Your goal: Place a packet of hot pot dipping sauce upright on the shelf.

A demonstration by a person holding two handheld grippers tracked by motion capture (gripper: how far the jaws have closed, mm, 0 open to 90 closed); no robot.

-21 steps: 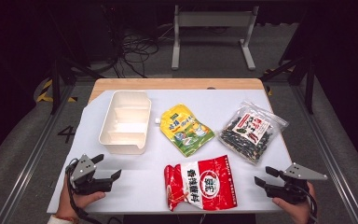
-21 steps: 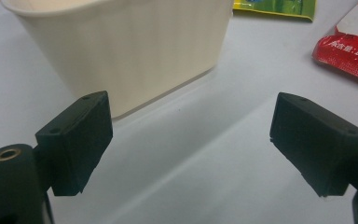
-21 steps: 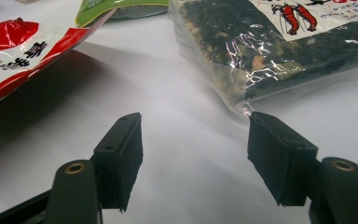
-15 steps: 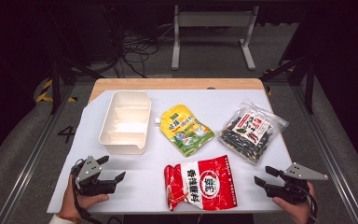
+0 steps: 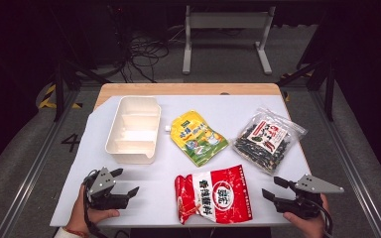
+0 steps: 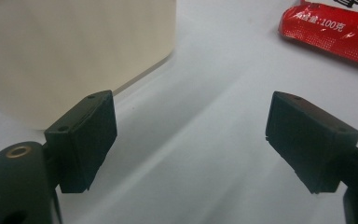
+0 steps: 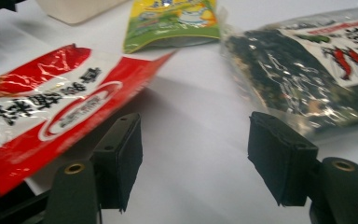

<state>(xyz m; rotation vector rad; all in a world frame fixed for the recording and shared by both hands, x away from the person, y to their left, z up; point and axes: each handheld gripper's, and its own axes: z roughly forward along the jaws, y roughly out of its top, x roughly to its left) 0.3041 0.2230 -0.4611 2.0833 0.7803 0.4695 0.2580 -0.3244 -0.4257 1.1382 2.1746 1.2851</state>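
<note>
I read "100克" after some blurred characters on the red bag point(image 6: 335, 28), whose front carries large Chinese characters too blurred for me to make out. A "4" is marked on the floor point(image 5: 71, 142).

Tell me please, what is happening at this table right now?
A person sits at the white table with a claw in each hand. The left claw and the right claw are both open and hold nothing. Between them lies a red snack bag. Farther back are a cream tray, which looks empty, a yellow pouch and a clear bag of dark snacks. Nothing is picked up yet.
</note>
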